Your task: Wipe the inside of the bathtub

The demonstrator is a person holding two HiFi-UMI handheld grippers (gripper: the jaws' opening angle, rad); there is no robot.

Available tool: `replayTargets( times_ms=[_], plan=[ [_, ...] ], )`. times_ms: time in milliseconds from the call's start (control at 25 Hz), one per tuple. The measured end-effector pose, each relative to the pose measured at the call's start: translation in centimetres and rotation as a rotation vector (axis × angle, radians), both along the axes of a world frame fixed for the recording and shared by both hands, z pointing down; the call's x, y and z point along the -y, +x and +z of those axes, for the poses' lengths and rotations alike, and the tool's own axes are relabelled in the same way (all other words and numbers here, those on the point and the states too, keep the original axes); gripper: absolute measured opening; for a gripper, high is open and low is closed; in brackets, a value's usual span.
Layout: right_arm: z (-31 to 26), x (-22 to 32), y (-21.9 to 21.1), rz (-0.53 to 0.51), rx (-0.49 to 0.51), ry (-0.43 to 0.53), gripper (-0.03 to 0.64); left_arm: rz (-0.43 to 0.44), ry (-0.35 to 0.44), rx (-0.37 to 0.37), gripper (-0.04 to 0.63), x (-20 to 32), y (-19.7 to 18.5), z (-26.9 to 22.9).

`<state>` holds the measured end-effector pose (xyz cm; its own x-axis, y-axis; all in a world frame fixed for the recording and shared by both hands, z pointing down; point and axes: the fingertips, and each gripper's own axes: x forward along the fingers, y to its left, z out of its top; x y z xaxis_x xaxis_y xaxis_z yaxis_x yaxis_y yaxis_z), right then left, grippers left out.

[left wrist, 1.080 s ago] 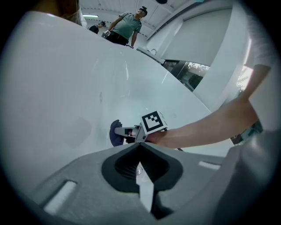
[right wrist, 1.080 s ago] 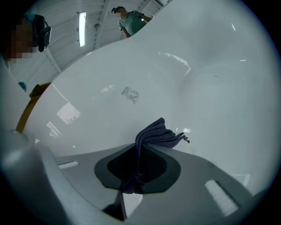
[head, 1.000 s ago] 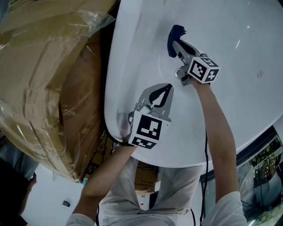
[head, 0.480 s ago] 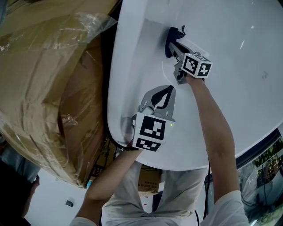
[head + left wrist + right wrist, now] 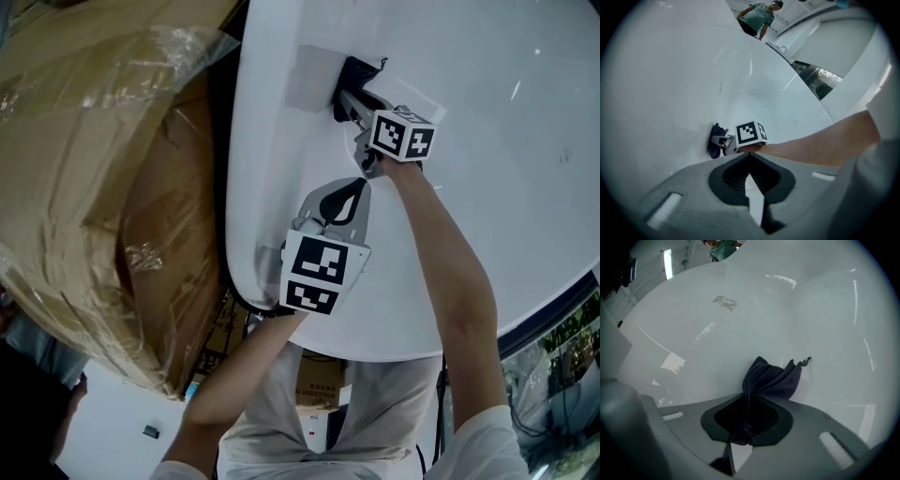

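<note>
Cardboard boxes wrapped in clear plastic film filled the left of the head view, close against the outer side of the white bathtub. The tub's curved rim ran down just right of the boxes, and its smooth inside spread across the rest of the view.

Over the near rim the left tool hovered with its marker cube toward the camera. In its own view the left tool had its jaws pressed together at the tips with nothing between them, and beyond them lay the pale inner wall of the bathtub. A person in a green top stood far off past the tub's edge.

Just beyond and to the right, the right tool reached into the tub on an outstretched bare arm. It pinched a dark blue cloth, which lay against the inner wall near the left rim. The right gripper view showed the right tool clamped on a gathered fold of the cloth, the loose part fanned out and touching the glossy wall of the bathtub.

At the far lower right, a window showed foliage.
</note>
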<state>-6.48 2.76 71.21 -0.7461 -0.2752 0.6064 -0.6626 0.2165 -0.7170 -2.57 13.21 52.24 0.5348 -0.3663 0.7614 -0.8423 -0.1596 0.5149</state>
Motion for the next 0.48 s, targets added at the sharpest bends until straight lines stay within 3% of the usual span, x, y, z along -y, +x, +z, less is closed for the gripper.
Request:
replayTargets(
  times_ms=[480],
  plan=[
    [-4.1, 0.9, -1.6, -0.082, 0.065, 0.083, 0.046, 0.025, 0.017, -0.014, -0.002, -0.1, 0.6, -0.2]
  ],
)
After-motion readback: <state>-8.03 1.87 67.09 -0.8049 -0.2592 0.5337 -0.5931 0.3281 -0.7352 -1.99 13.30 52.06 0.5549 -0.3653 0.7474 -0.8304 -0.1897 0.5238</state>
